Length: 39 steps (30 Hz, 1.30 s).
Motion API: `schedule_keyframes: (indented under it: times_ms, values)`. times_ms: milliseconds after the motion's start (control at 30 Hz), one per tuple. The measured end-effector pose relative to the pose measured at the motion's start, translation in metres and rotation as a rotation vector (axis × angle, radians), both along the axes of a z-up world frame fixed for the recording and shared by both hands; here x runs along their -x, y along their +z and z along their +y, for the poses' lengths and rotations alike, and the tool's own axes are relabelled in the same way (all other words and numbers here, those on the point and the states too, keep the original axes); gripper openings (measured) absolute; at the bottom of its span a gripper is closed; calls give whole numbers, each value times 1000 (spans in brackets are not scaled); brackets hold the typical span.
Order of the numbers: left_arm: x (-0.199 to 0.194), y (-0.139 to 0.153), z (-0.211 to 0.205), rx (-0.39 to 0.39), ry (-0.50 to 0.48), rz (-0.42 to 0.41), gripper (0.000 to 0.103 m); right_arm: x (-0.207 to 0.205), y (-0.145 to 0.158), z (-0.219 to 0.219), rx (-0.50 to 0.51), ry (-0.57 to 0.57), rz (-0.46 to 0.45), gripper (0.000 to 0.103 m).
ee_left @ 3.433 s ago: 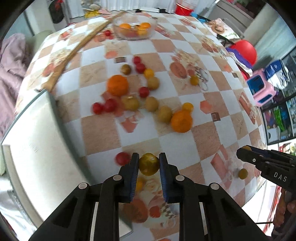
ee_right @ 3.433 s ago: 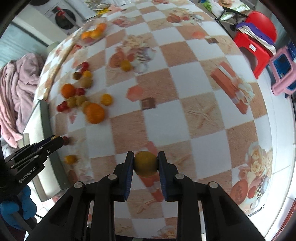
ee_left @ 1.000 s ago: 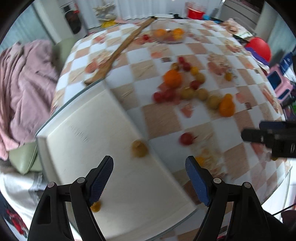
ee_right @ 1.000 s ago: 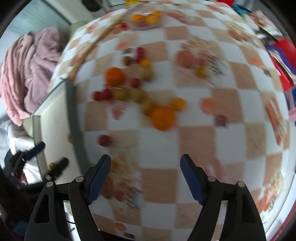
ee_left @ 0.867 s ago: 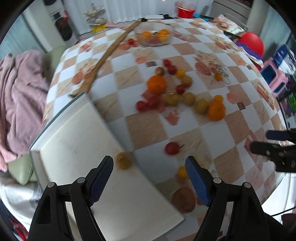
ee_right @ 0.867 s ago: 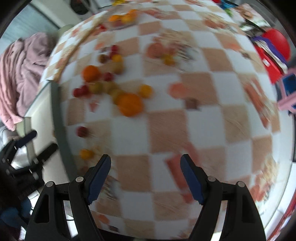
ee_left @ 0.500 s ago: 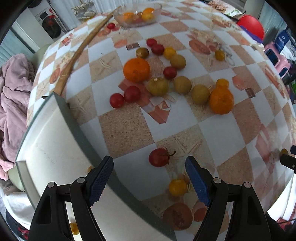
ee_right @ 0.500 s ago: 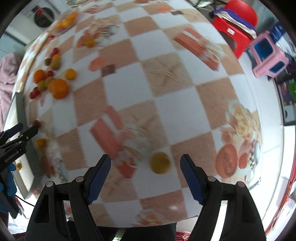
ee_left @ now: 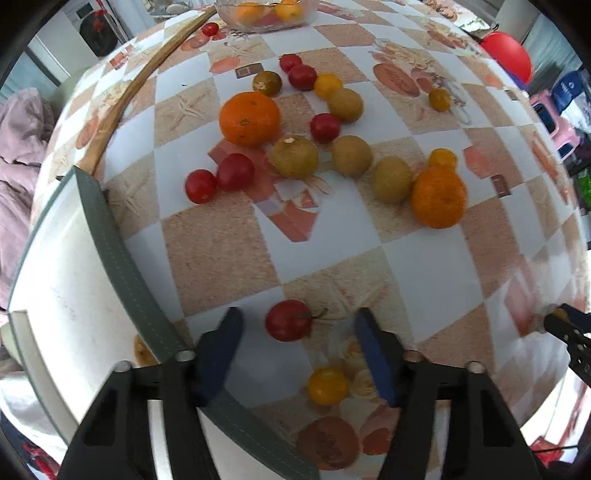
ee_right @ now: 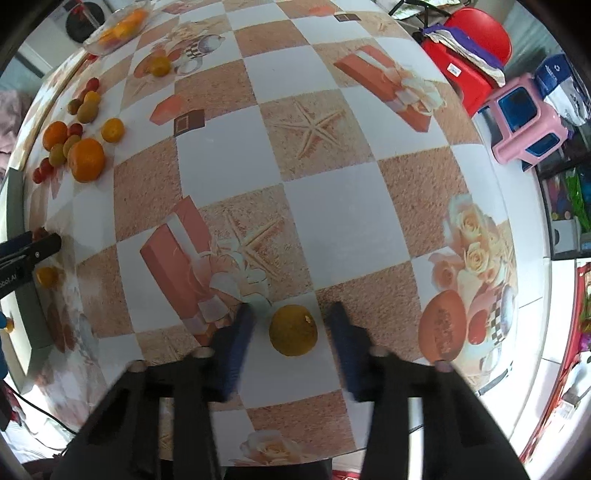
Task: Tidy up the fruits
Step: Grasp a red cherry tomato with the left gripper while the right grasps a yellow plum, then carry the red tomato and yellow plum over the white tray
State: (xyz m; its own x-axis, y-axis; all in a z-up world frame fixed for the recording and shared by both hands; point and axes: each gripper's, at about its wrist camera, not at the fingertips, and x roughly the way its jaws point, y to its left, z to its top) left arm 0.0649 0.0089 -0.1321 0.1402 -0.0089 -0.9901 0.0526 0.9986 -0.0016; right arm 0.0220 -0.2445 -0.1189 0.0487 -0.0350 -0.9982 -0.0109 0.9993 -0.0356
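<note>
My left gripper (ee_left: 295, 325) is open around a red cherry tomato (ee_left: 288, 319) lying on the checked tablecloth, beside the white tray (ee_left: 66, 295) with a grey rim. A yellow tomato (ee_left: 327, 386) lies just below it. My right gripper (ee_right: 291, 328) is open around a yellow-green fruit (ee_right: 293, 335) near the table's front edge. Two oranges (ee_left: 249, 118) (ee_left: 438, 197), red tomatoes (ee_left: 235, 171) and greenish fruits (ee_left: 294, 156) lie scattered farther back.
A glass bowl (ee_left: 266, 14) with orange fruits stands at the far edge. A wooden stick (ee_left: 136, 88) lies along the left side. A yellow fruit (ee_left: 142, 350) rests in the tray. Red and pink stools (ee_right: 524, 122) stand on the floor to the right.
Both grippers let go of their fruits and opened. The left one has come down around the red tomato; the right one has closed in around the yellow-green fruit.
</note>
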Motion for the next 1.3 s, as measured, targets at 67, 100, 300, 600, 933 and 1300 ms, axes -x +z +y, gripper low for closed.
schedule_keyframes:
  times_ms: [67, 100, 300, 600, 933, 1300]
  values:
    - [3, 3, -4, 5, -10, -11, 40, 1, 0, -3, -22, -20, 3, 27]
    - [4, 4, -5, 2, -16, -16, 32, 0, 0, -4, -30, -26, 3, 27]
    - [9, 21, 0, 80, 15, -22, 32, 0, 9, -2, -111, -38, -10, 27]
    - [23, 53, 26, 116, 69, -72, 32, -16, 33, 28, -176, 40, -47, 27]
    - [42, 69, 75, 120, 183, -128, 32, -41, 48, 84, -218, 160, -57, 27]
    - [67, 75, 146, 71, 349, -167, 32, -56, 60, 198, -281, 403, -48, 27]
